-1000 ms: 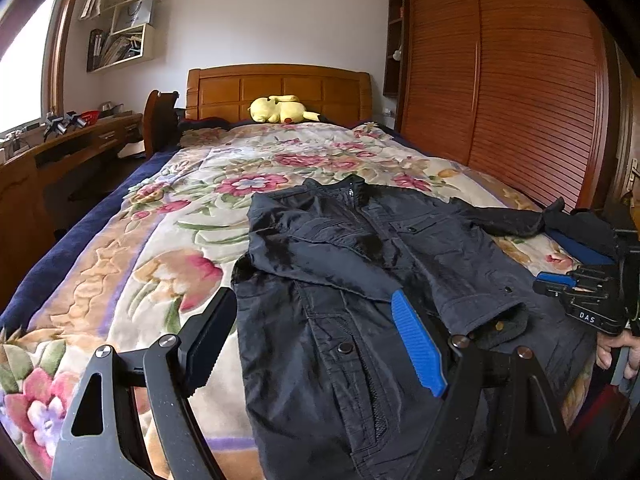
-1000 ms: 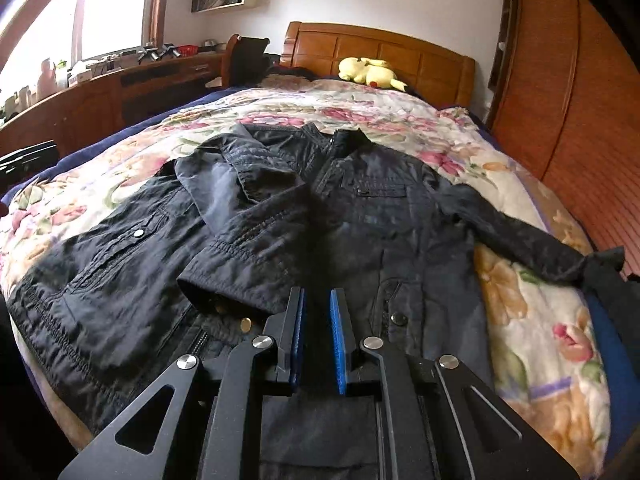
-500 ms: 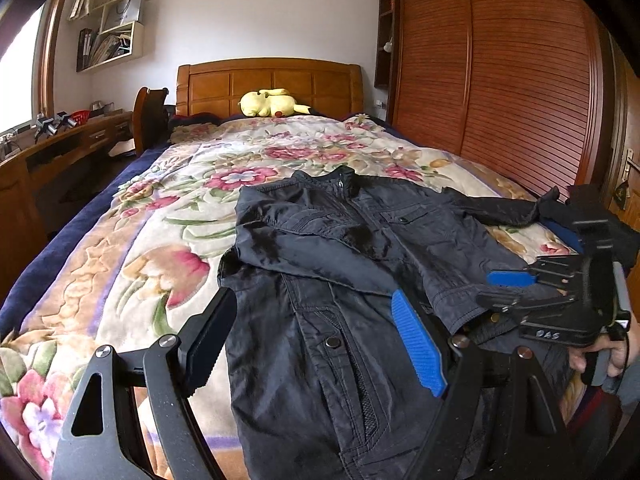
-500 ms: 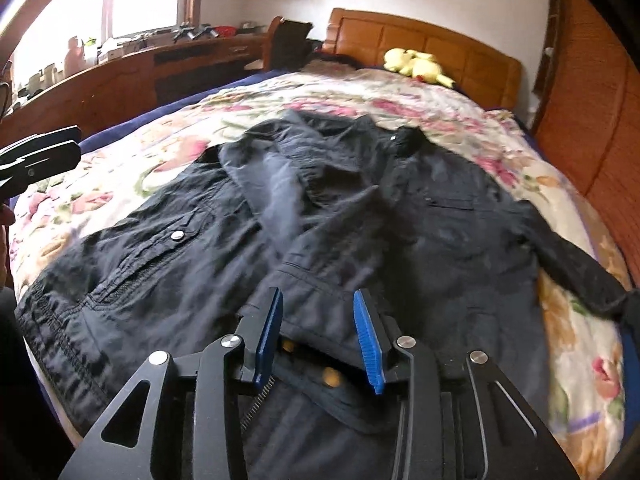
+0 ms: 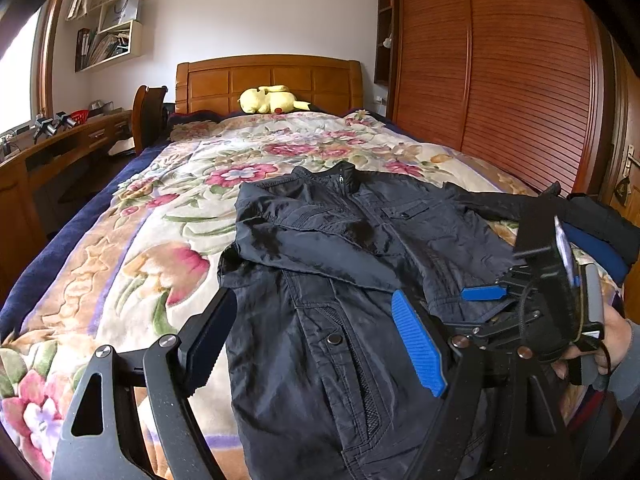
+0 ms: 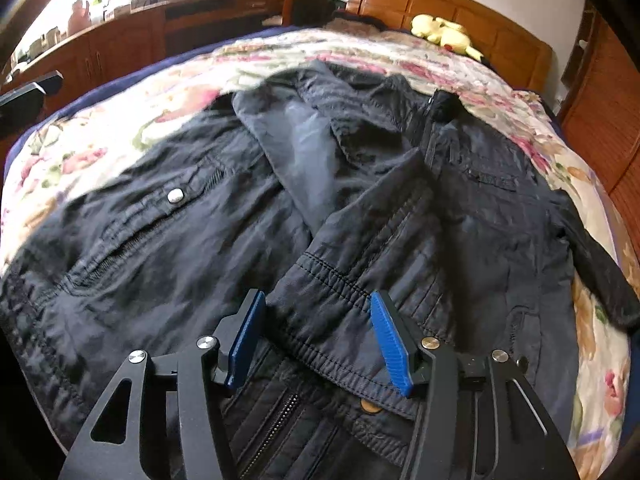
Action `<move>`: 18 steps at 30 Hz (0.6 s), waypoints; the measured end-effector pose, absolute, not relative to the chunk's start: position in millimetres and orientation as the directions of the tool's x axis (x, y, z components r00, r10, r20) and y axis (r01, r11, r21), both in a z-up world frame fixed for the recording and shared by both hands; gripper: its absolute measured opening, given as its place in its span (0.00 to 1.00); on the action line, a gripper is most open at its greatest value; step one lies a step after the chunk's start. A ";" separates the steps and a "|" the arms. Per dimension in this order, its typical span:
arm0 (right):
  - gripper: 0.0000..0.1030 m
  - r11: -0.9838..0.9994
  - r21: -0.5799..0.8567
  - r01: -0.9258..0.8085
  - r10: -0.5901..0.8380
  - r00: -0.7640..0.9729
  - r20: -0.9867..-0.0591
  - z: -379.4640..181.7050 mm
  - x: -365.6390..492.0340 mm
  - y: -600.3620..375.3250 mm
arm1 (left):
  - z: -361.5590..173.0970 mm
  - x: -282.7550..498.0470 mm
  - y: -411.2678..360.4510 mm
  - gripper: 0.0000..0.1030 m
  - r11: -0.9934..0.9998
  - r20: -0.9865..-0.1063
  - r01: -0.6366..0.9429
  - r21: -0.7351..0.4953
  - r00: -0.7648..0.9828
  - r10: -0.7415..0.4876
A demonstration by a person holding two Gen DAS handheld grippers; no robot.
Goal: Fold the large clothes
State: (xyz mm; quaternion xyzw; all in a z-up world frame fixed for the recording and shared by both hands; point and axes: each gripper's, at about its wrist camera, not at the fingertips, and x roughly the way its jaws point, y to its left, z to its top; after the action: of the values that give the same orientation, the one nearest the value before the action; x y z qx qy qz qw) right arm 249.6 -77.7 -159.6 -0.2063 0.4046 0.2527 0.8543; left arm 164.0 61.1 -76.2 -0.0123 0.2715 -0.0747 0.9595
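A black jacket [image 5: 340,264] lies face up on the floral bedspread [image 5: 160,216]. Its left sleeve is folded across the chest, cuff [image 6: 344,320] near the hem. My left gripper [image 5: 316,340] is open above the lower front of the jacket and holds nothing. My right gripper [image 6: 320,336] is open, its blue pads either side of the folded sleeve's cuff, not clamping it. The right gripper also shows in the left wrist view [image 5: 532,296] at the jacket's right edge. The other sleeve [image 6: 600,276] lies stretched out to the right.
A yellow plush toy [image 5: 272,100] lies by the wooden headboard [image 5: 268,76]. A wooden desk [image 5: 48,148] runs along the left side, a wooden wardrobe [image 5: 500,80] along the right. A dark folded item [image 5: 600,232] lies at the bed's right edge.
My right gripper has opened from shut, letting go of the sleeve cuff, and has dropped closer to the jacket. The left gripper has stayed open and shifted slightly left.
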 end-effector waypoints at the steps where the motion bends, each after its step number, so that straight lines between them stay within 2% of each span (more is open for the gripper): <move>1: 0.55 0.783 -0.155 -0.602 0.256 0.540 -0.802 -161.8 252.1 -77.2 | -76.1 163.9 61.1 0.78 0.989 -0.519 0.137 -0.064 0.841 -0.150; 5: 0.54 0.772 -0.180 -0.609 0.249 0.551 -0.797 -163.7 257.8 -73.3 | -77.7 164.5 60.3 0.78 0.989 -0.523 0.138 -0.060 0.839 -0.149; 6: 0.52 0.770 -0.186 -0.611 0.246 0.553 -0.796 -165.2 257.7 -72.3 | -77.7 164.2 60.6 0.78 0.988 -0.522 0.139 -0.061 0.840 -0.150; 8: 0.29 0.761 -0.205 -0.615 0.237 0.558 -0.795 -166.7 258.1 -75.2 | -77.7 164.4 60.6 0.78 0.989 -0.523 0.138 -0.061 0.839 -0.149; 9: 0.23 0.759 -0.214 -0.615 0.230 0.560 -0.796 -167.4 258.7 -76.7 | -77.5 164.3 60.6 0.78 0.989 -0.522 0.138 -0.061 0.840 -0.149; 10: 0.11 0.759 -0.214 -0.615 0.228 0.559 -0.797 -167.2 260.6 -80.3 | -77.7 164.0 60.5 0.78 0.989 -0.523 0.138 -0.060 0.839 -0.149; 11: 0.05 0.766 -0.215 -0.606 0.228 0.568 -0.791 -165.7 261.5 -85.1 | -77.0 164.4 60.4 0.78 0.989 -0.522 0.138 -0.060 0.840 -0.149; 15: 0.03 0.818 -0.254 -0.517 0.189 0.657 -0.730 -152.1 268.0 -109.9 | -79.5 164.1 59.7 0.78 0.988 -0.522 0.142 -0.057 0.839 -0.151; 18: 0.03 0.850 -0.204 -0.487 0.208 0.665 -0.718 -140.8 272.1 -129.9 | -79.5 164.2 59.4 0.78 0.988 -0.524 0.143 -0.057 0.838 -0.151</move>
State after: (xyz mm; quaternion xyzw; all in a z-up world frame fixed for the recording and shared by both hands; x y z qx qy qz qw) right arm 272.1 -129.9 -140.8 -0.1931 0.3602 0.1948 0.8916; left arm 164.2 59.4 -79.5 -0.0077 0.2742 -0.0768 0.9586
